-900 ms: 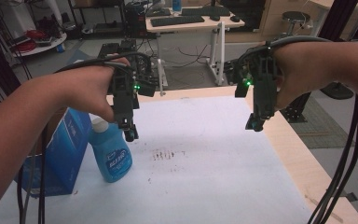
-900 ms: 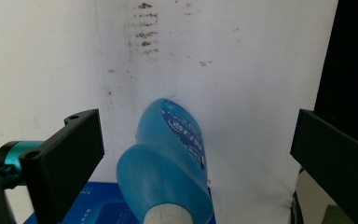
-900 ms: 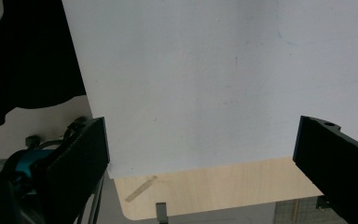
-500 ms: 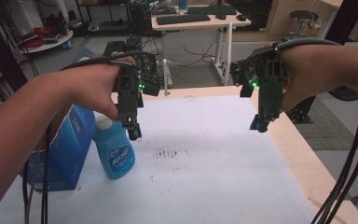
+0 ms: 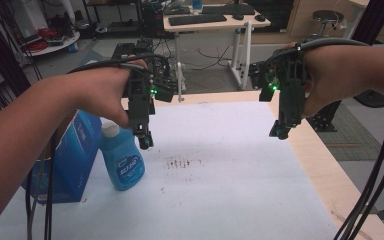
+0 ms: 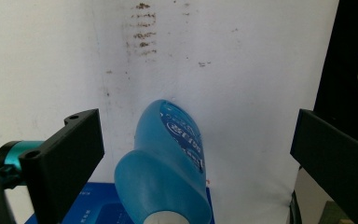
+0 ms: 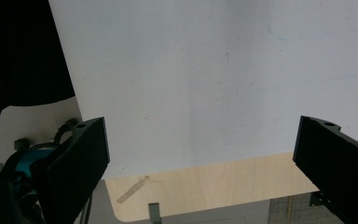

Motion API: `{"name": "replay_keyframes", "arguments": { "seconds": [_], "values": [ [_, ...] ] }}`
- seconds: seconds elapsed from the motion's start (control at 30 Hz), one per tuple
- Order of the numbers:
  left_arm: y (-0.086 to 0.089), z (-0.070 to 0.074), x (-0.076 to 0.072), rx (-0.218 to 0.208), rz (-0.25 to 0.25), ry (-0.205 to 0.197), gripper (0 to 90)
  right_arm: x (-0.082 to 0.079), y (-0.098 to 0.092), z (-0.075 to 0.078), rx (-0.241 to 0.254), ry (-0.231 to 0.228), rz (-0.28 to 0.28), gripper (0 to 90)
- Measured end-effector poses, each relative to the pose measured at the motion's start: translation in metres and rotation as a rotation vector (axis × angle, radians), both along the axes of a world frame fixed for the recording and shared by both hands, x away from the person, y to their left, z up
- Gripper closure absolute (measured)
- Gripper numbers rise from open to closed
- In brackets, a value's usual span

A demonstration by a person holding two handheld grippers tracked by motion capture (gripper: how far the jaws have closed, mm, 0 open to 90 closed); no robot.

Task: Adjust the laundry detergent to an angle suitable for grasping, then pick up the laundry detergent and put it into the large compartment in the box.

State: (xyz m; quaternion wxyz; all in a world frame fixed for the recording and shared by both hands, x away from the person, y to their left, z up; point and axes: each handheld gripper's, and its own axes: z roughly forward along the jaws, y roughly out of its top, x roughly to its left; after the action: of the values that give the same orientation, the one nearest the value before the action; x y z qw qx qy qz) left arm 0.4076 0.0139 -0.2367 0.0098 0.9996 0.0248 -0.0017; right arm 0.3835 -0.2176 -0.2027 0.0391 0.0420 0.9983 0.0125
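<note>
Jaws of the left gripper (image 6: 193,154) are standing wide apart with nothing pressed between them; in the left gripper view the blue bottle (image 6: 170,163) is showing in the gap below, its white cap (image 6: 168,218) at 6 o'clock. Jaws of the right gripper (image 7: 200,154) are likewise standing open and empty, hanging over the bare white sheet (image 7: 205,70) and the wooden table edge (image 7: 205,186).

In the high view the left gripper (image 5: 146,142) is hovering just above the bottle (image 5: 124,162), at about 1 o'clock of its cap, while the right gripper (image 5: 279,132) is hanging well apart at 3 o'clock. The bottle is standing upright on the sheet, just beside a blue box (image 5: 75,155) at its 9 o'clock. Brown smears (image 5: 182,163) are lying at the bottle's 3 o'clock.

Step judged in hand: approach to the bottle. The next move is probably calling for a descent until the open jaws straddle the bottle's neck or body, then closure.

The bottle's label is carrying white lettering, too small to read.
</note>
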Motion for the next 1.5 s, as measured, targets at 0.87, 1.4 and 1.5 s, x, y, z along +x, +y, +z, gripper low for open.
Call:
{"name": "replay_keyframes", "arguments": {
  "seconds": [0.87, 1.4, 1.5],
  "values": [
    [0.006, 0.007, 0.001, -0.007, 0.155, 0.009, 2.5, 0.005, 0.000, -0.006, 0.001, -0.003, 0.026, 2.5],
    [0.035, 0.027, -0.002, 0.013, 0.394, -0.035, 2.5, 0.004, 0.006, -0.004, 0.003, 0.004, 0.034, 2.5],
    [0.049, 0.030, -0.001, 0.005, 0.459, -0.039, 2.5, 0.003, 0.010, -0.004, 0.000, 0.006, 0.041, 2.5]
  ]
}}
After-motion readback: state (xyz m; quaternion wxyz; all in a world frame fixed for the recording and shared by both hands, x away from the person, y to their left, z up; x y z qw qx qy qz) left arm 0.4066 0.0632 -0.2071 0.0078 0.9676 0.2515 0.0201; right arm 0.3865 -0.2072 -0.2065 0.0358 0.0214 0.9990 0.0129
